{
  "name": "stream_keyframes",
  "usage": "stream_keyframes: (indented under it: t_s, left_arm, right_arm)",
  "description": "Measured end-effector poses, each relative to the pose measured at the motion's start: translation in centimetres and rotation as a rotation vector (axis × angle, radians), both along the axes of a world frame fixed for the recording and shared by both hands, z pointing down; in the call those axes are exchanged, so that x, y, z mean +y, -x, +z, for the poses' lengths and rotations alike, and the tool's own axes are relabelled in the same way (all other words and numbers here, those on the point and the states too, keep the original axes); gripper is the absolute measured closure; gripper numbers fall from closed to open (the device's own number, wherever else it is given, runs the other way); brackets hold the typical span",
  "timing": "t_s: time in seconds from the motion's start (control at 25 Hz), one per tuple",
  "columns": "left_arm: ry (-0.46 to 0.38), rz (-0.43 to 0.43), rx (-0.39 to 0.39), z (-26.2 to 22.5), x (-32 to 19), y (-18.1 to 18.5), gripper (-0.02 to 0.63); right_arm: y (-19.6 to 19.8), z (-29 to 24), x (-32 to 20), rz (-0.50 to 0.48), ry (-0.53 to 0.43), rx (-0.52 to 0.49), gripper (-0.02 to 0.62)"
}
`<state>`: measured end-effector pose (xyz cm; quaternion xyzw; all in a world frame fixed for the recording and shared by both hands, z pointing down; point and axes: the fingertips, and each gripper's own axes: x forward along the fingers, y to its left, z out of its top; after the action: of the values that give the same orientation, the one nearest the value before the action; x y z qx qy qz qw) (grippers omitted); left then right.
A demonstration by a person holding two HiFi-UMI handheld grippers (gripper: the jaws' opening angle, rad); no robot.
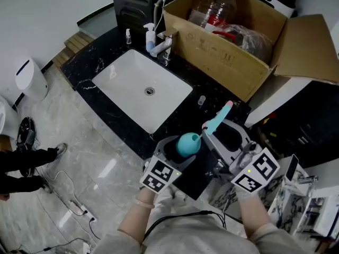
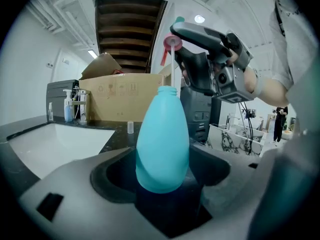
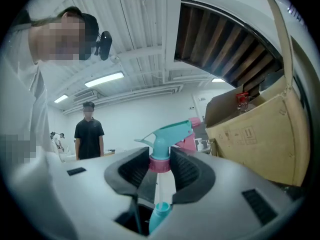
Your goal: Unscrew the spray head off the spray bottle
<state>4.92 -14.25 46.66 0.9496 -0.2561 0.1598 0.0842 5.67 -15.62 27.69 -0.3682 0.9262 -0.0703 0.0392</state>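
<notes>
Near the front corner of the black marble counter (image 1: 106, 62), I hold the spray head (image 1: 217, 121) lifted clear of the turquoise spray bottle (image 1: 188, 144). The head is turquoise with a pink nozzle tip and a pink collar (image 3: 160, 165). In the left gripper view the collar sits well above the bottle's open neck (image 2: 167, 89). A thin white dip tube (image 2: 173, 66) runs from the collar down to that neck.

The right gripper (image 3: 160, 169) has its ribbed jaws clamped on the pink collar, one at each side, with the trigger pointing to my left in its view. Below them, the bottle's neck (image 3: 159, 215) shows between the jaws.

The left gripper (image 2: 162, 184) has its jaws closed on the bottle's lower body, and the bottle (image 2: 162, 139) stands upright in them. In the head view this gripper (image 1: 175, 151) is just left of the right gripper (image 1: 220, 134).

Beyond them lie a white rectangular sink (image 1: 143, 89) with a faucet (image 1: 161, 46) and a pump bottle (image 1: 150, 36). An open cardboard box (image 1: 222, 52) stands to the right of the sink, and a small vial (image 1: 201, 100) is on the counter near it. A person in dark clothes (image 3: 89, 134) stands in the background of the right gripper view.
</notes>
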Motion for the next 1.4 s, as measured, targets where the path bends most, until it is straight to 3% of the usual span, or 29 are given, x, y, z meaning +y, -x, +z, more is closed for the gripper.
stream_keyframes:
  t_s: [0.32,0.56,0.76,1.08,1.4]
  left_arm:
    - [-0.002,-0.003,-0.004,-0.1,-0.1,0.3,0.272]
    - [-0.009,-0.009,-0.01,-0.2,-0.6,0.1,0.272]
    - [-0.095,-0.023,-0.019,-1.3,-0.3,0.4,0.267]
    - [-0.11,-0.054,0.048,-3.8,1.5,1.8,0.267]
    - [-0.125,-0.174,0.176,-8.1,1.2,6.3,0.282]
  right_arm:
    - [-1.3,-5.4,0.4,0.001,-0.063,-0.012,0.46]
    - [-3.2,-7.5,1.1,0.055,-0.113,-0.055,0.46]
    - [-3.8,-6.6,1.9,0.078,-0.13,-0.007,0.46]
    - [-4.6,-4.1,2.5,0.086,-0.114,0.032,0.46]
    - [-5.0,-1.6,3.0,0.078,-0.091,0.061,0.46]
